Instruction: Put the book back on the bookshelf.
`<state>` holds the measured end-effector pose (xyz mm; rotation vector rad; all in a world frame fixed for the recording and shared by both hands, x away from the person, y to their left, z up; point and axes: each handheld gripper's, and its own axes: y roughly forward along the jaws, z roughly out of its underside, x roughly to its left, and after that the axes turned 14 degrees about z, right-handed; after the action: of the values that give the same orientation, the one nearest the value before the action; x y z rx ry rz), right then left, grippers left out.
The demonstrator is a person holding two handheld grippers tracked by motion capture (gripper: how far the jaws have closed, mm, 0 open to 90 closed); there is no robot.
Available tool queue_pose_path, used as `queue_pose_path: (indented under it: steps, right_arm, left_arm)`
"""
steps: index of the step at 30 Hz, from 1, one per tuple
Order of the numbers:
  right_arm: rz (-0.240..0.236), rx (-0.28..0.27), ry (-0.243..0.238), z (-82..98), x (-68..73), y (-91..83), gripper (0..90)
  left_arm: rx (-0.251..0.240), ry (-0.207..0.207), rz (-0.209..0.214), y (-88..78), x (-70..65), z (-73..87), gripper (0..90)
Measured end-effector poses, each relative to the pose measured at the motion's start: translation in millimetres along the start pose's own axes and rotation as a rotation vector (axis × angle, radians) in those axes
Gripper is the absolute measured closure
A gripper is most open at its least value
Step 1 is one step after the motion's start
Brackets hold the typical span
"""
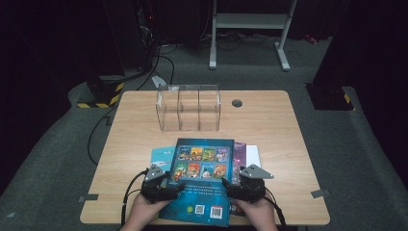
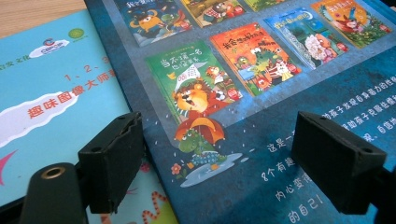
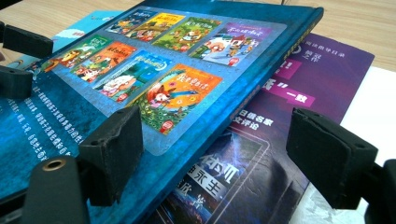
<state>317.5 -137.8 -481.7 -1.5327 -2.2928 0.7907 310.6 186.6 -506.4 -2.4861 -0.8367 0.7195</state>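
Dark blue book (image 1: 202, 180) lies back-cover up at bench (image 1: 269, 130) near edge, on top of a pile. Under it: teal book (image 1: 161, 155) on left, purple book (image 1: 239, 153) on right, white sheet (image 1: 254, 155) at bottom; all mostly covered, titles cut off. Left gripper (image 1: 169, 188) jaws apart over blue book's left edge, right gripper (image 1: 230, 186) jaws apart over its right edge; contact w/ book can't tell. Clear box (image 1: 188, 108) stands farther back.
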Motion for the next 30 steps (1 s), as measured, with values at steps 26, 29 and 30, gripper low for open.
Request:
queue_pose_path:
  steps: [26, 29, 30]
  right_arm:
    - [0.006, 0.024, 0.079, 6.7, -13.4, -5.5, 13.1]
    - [0.009, 0.023, 0.083, 7.9, -18.4, -7.2, 13.0]
    - [0.014, 0.024, 0.091, 8.4, -19.1, -8.3, 13.0]
  left_arm:
    - [-0.004, 0.028, 0.028, 26.5, -24.8, -14.2, 17.5]
    - [-0.01, 0.032, 0.034, 30.5, -27.9, -15.8, 17.6]
    - [-0.01, 0.032, 0.034, 30.5, -27.9, -15.8, 17.7]
